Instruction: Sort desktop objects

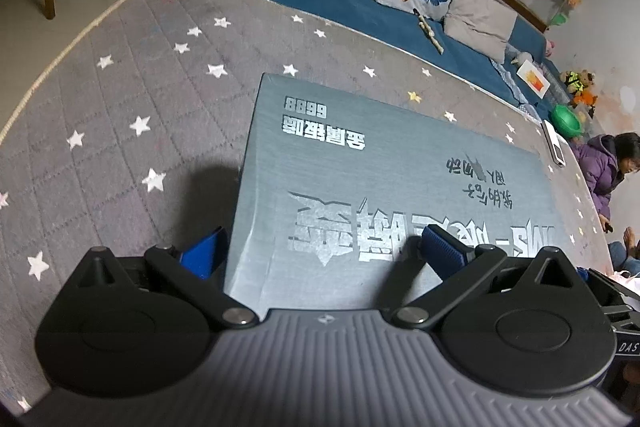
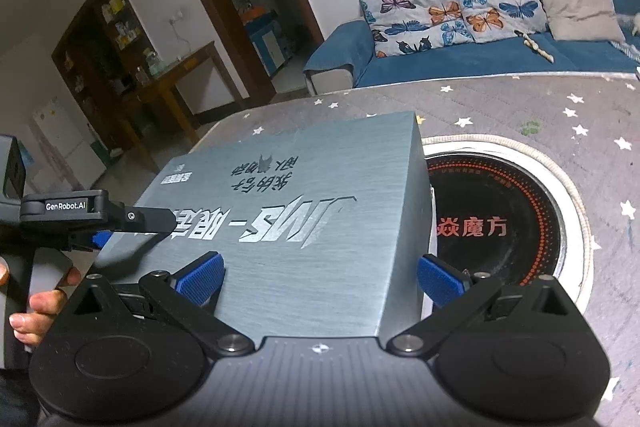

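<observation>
A grey box [image 2: 288, 223] lies on the star-patterned table [image 1: 120, 99], against an induction cooker [image 2: 500, 223]. Left gripper [image 1: 324, 251] and right gripper [image 2: 320, 277] straddle its corners, jaws open.

Both views are dim, indoor and slightly bluish, lit from above. The silver lettering on the grey box [image 1: 400, 187] catches a soft glare, and its brushed lid [image 2: 288, 211] shows a pale sheen. The left tool [image 1: 324, 247] casts a dark shadow on the star-patterned tabletop [image 1: 120, 107] beside the box. Fisheye distortion bends the tabletop edge and the sofa [image 2: 480, 59]; the corners fall to black. The far room looks soft and grainy.
</observation>
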Demonstrator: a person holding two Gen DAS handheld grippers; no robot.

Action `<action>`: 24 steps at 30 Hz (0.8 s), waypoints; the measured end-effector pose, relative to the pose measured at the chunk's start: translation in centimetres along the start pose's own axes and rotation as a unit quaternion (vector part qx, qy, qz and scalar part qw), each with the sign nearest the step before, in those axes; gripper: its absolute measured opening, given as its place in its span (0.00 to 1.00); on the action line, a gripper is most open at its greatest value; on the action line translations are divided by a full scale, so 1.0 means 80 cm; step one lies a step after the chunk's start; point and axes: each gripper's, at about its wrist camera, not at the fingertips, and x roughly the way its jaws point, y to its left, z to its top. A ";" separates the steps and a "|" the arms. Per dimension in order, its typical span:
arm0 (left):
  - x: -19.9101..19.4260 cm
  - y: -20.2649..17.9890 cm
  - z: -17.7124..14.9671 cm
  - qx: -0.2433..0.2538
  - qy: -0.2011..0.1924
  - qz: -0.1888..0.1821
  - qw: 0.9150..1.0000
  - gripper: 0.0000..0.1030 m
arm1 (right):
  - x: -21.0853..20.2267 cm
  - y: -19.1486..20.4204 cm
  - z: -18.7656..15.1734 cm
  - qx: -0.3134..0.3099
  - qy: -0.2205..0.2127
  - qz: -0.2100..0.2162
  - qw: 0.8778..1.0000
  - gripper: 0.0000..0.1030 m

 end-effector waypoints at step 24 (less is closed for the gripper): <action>0.012 -0.015 -0.018 0.019 0.007 0.019 1.000 1.00 | 0.013 -0.011 -0.012 0.023 0.013 -0.002 1.000 1.00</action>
